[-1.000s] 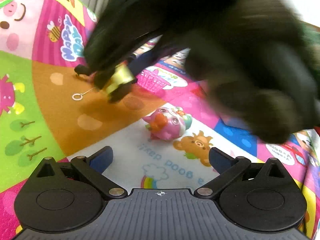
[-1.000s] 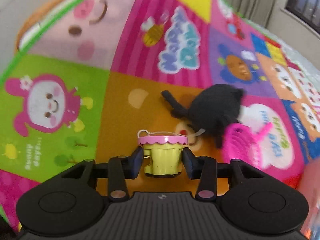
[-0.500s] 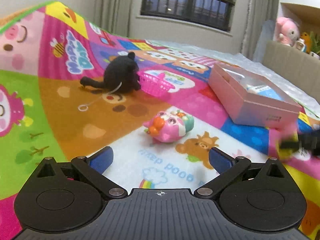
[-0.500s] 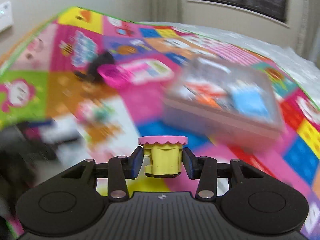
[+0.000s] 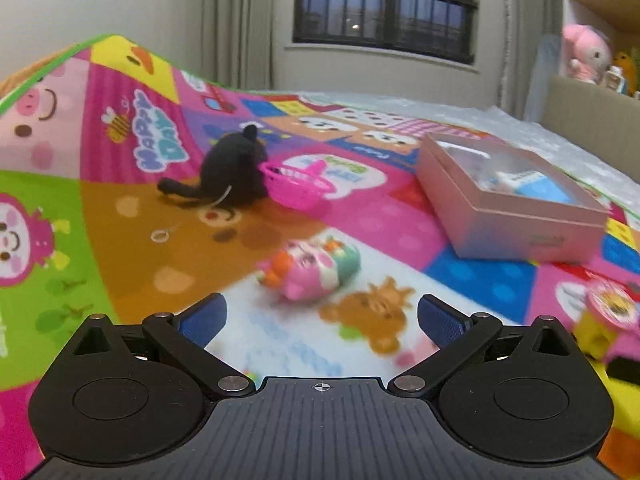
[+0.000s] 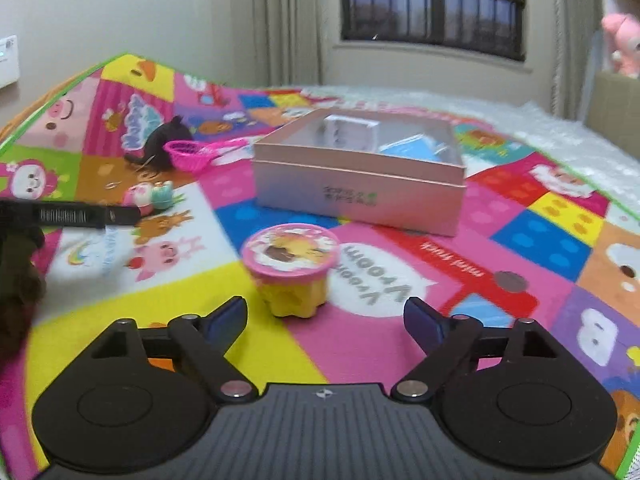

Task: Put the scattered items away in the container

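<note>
Room: pale walls, curtains and a dark barred window at the far side; a pink plush sits on a shelf at far right
Surface: bright cartoon play mat (image 6: 400, 344) spread wide, bubble wrap beyond its far edge
Container: pink box (image 6: 360, 184), open-topped, on the mat in the middle distance, with a white and a blue item already inside
Black plush toy (image 5: 236, 172): far left on the mat, touching the pink toy basket (image 5: 298, 188)
Pink animal figure (image 5: 316, 272): lying on its side, near, just ahead of the left hand-held gripper (image 5: 320, 316)
Cup toy (image 6: 292, 272): yellow with a pink lid, upright on the mat just beyond the right hand-held gripper (image 6: 324, 316), short of the box
Left hand-held gripper state: jaws wide, nothing between them
Right hand-held gripper state: jaws opening, pads clear of the cup toy
Change: a second ago the right one clamped the cup toy over the far-left mat; now it is released near the box, not in it
Meaning: the cup toy likely still needs lifting into the box; three other items remain scattered
</note>
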`<state>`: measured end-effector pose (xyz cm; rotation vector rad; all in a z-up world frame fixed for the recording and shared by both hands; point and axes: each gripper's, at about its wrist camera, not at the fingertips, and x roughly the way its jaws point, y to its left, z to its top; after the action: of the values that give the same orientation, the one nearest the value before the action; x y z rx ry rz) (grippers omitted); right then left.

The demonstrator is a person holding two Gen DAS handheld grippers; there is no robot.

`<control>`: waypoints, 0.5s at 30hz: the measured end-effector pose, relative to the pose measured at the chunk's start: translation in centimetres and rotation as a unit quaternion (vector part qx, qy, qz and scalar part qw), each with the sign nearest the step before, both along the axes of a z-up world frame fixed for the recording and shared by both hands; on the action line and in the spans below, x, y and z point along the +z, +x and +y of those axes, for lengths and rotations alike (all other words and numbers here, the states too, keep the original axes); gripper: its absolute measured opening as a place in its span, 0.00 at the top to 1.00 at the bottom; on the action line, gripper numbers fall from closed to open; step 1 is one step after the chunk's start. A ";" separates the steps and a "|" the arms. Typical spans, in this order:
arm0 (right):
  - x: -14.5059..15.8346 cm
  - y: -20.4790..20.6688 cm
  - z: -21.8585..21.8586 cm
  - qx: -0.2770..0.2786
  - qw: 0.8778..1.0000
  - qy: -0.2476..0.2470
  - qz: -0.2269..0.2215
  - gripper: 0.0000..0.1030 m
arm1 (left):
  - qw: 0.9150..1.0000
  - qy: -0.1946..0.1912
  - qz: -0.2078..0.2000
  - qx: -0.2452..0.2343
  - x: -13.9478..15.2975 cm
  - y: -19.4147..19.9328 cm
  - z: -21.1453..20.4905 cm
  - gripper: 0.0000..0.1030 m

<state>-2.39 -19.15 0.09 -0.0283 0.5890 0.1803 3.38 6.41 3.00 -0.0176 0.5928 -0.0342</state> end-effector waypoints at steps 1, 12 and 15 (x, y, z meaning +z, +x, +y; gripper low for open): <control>-0.3 -0.1 -0.1 -0.004 1.000 0.000 -0.006 0.16 | 1.000 0.002 0.006 0.006 0.1 0.7 -0.1 0.00; -1.5 -0.4 -1.8 -0.028 0.998 0.047 -0.022 0.00 | 0.995 0.060 0.055 0.056 -1.1 6.6 -3.1 0.00; -1.6 -0.5 -2.7 -0.030 0.996 0.077 -0.024 0.00 | 0.995 0.077 0.052 0.047 -1.2 6.5 -3.6 0.04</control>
<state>-2.85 -21.86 -1.47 0.1344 0.5263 0.1667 9.88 2.76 1.83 0.1040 0.6973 0.1042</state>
